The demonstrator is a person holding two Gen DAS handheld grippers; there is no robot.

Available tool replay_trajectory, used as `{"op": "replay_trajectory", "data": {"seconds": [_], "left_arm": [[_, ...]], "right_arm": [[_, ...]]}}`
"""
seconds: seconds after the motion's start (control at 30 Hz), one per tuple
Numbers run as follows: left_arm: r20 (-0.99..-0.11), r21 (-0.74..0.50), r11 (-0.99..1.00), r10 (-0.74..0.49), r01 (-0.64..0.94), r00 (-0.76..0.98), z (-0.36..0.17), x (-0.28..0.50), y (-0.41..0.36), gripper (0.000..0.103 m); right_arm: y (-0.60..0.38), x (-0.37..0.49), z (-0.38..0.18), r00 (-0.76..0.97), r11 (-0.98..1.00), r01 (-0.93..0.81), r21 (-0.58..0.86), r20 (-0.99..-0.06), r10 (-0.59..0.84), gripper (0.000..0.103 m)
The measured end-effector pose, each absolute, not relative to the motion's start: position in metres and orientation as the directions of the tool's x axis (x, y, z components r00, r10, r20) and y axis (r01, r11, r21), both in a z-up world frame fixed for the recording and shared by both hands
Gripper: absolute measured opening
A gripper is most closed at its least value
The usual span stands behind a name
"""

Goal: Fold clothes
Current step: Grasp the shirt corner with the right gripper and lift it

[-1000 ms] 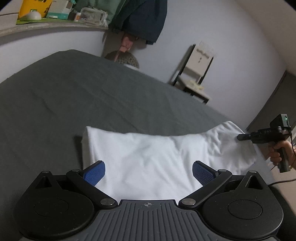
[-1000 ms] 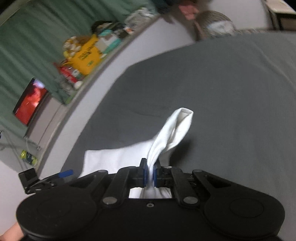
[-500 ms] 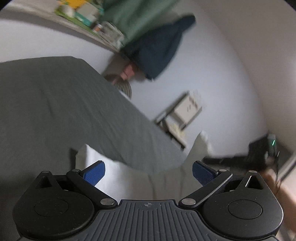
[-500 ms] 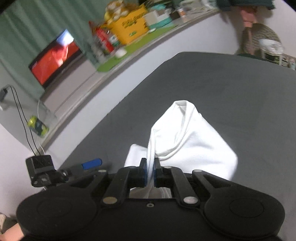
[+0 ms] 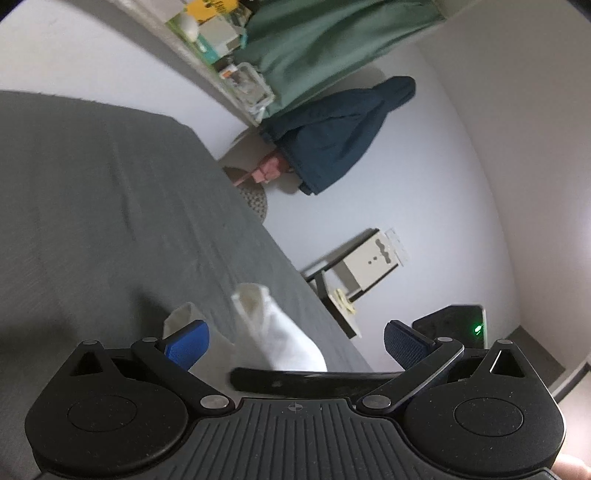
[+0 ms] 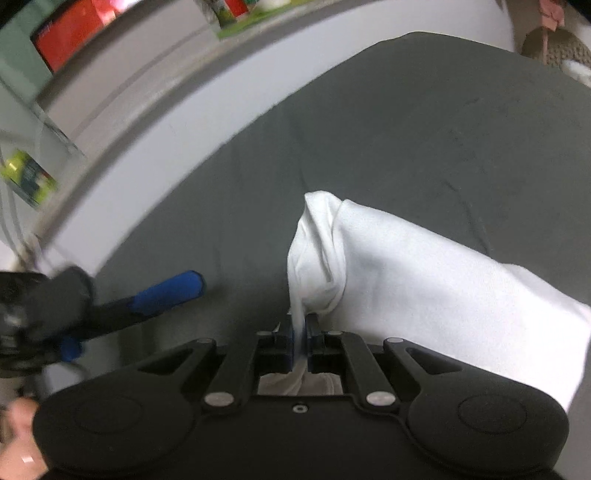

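Observation:
A white garment point(image 6: 424, 273) lies bunched on the dark grey bed point(image 6: 461, 122). My right gripper point(image 6: 301, 332) is shut on a pinched fold of it, and the cloth drapes away to the right. In the left wrist view the same white garment point(image 5: 284, 332) rises as a lifted fold just ahead. My left gripper point(image 5: 295, 341) is open, its blue pads wide apart, with nothing between them. The right gripper's dark body crosses right in front of it. In the right wrist view the left gripper point(image 6: 122, 314) shows at the left, its blue fingers point(image 6: 170, 291) pointing toward the garment.
The grey bed point(image 5: 92, 221) fills the left side. Beyond its far edge stand a chair point(image 5: 354, 273), a woven basket point(image 5: 255, 199), a hanging dark blue jacket point(image 5: 340, 136) and a cluttered shelf point(image 5: 221, 48). A red screen point(image 6: 74, 26) glows at the upper left.
My right gripper has carried the pinched cloth leftward across the bed, doubling the garment over. My left gripper has tilted up and swung right, staying open; the two grippers are now close together.

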State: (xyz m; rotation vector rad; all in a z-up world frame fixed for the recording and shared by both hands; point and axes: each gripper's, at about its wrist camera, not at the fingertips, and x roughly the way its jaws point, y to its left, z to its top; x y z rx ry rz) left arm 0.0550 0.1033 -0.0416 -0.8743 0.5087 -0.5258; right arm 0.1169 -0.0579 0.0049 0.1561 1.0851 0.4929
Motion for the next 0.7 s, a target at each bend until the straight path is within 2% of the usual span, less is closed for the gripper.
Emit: {"op": "replay_trajectory", "data": {"seconds": [0.17, 0.2, 0.27, 0.37, 0.43, 0.5, 0.53, 0.57, 0.6, 0.7], "left_arm": [[-0.190, -0.833, 0.516, -0.602, 0.196, 0.776, -0.047, 0.061, 0.106, 0.103], [-0.190, -0.837, 0.514, -0.596, 0.189, 0.780, -0.048, 0.062, 0.107, 0.103], [-0.193, -0.842, 0.510, -0.587, 0.174, 0.786, -0.051, 0.064, 0.108, 0.103], [-0.205, -0.842, 0.514, -0.588, 0.166, 0.782, -0.053, 0.068, 0.104, 0.103], [-0.215, -0.836, 0.523, -0.593, 0.169, 0.776, -0.054, 0.065, 0.102, 0.103], [-0.225, -0.830, 0.531, -0.599, 0.171, 0.769, -0.054, 0.066, 0.100, 0.103], [-0.228, -0.829, 0.533, -0.600, 0.171, 0.767, -0.054, 0.066, 0.101, 0.103], [-0.227, -0.829, 0.533, -0.599, 0.170, 0.768, -0.054, 0.064, 0.102, 0.103], [-0.224, -0.831, 0.530, -0.597, 0.169, 0.771, -0.054, 0.062, 0.104, 0.103], [-0.215, -0.836, 0.523, -0.591, 0.166, 0.777, -0.054, 0.058, 0.109, 0.103]], "right_arm": [[-0.065, 0.081, 0.015, 0.471, 0.866, -0.389, 0.313, -0.741, 0.479, 0.032], [-0.067, 0.073, 0.019, 0.491, 0.862, -0.406, 0.304, -0.723, 0.486, 0.033], [-0.071, 0.057, 0.025, 0.529, 0.852, -0.440, 0.283, -0.685, 0.501, 0.046], [-0.076, 0.032, 0.032, 0.575, 0.841, -0.489, 0.233, -0.638, 0.511, 0.051], [-0.074, 0.018, 0.026, 0.586, 0.850, -0.506, 0.145, -0.666, 0.462, 0.051], [-0.069, 0.014, 0.017, 0.589, 0.861, -0.497, 0.110, -0.686, 0.427, 0.051], [-0.066, 0.013, 0.012, 0.589, 0.866, -0.491, 0.099, -0.694, 0.413, 0.041], [-0.063, 0.013, 0.008, 0.582, 0.865, -0.486, 0.123, -0.693, 0.425, 0.015], [-0.062, 0.015, 0.005, 0.566, 0.857, -0.483, 0.181, -0.682, 0.463, 0.005], [-0.043, 0.011, 0.000, 0.564, 0.838, -0.518, 0.172, -0.667, 0.486, 0.006]]}}
